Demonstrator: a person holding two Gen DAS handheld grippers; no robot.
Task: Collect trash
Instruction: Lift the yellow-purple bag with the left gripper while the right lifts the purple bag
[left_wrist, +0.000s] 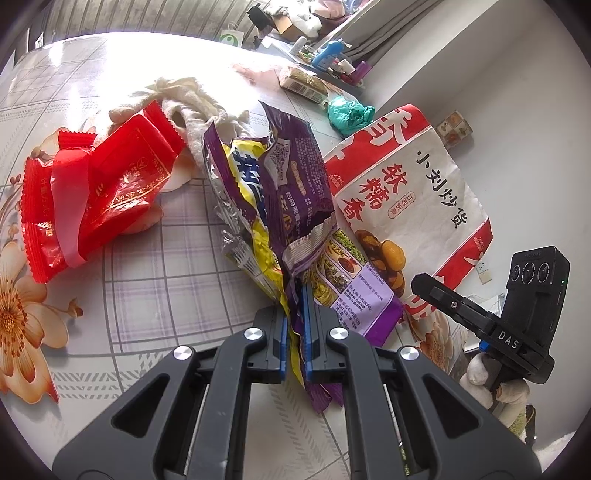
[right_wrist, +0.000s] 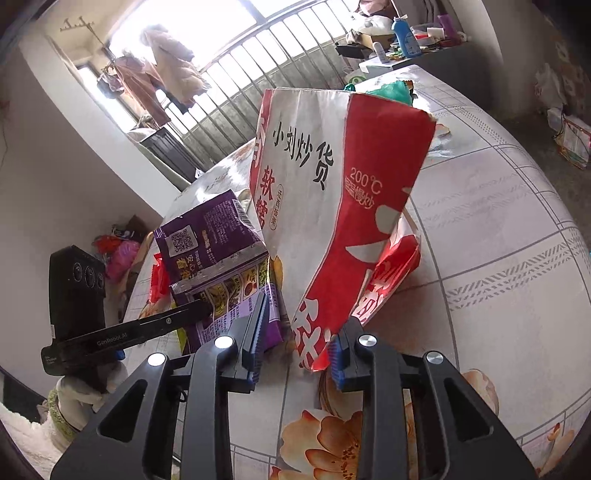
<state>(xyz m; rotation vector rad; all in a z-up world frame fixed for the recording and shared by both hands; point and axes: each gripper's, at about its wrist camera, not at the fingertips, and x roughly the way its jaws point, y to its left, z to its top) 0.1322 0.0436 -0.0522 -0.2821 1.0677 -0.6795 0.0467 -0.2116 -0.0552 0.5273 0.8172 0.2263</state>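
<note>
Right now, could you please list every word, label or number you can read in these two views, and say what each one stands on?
"小刘炒货": black, on the white and red paper bag.
"200°C": white, on that bag's red side panel.
"DAS": on the right gripper, seen from the left wrist.
"GenRobot.AI": on the left gripper, seen from the right wrist.
Purple snack wrapper: small print and QR code, too small to read.
Red wrapper: gold print, blurred.

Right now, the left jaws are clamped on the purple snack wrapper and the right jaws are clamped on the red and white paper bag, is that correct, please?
Not quite. The left gripper is indeed clamped on the purple snack wrapper, but the right gripper is open: in the right wrist view its jaws stand apart, with the red and white paper bag loose between them.
</note>
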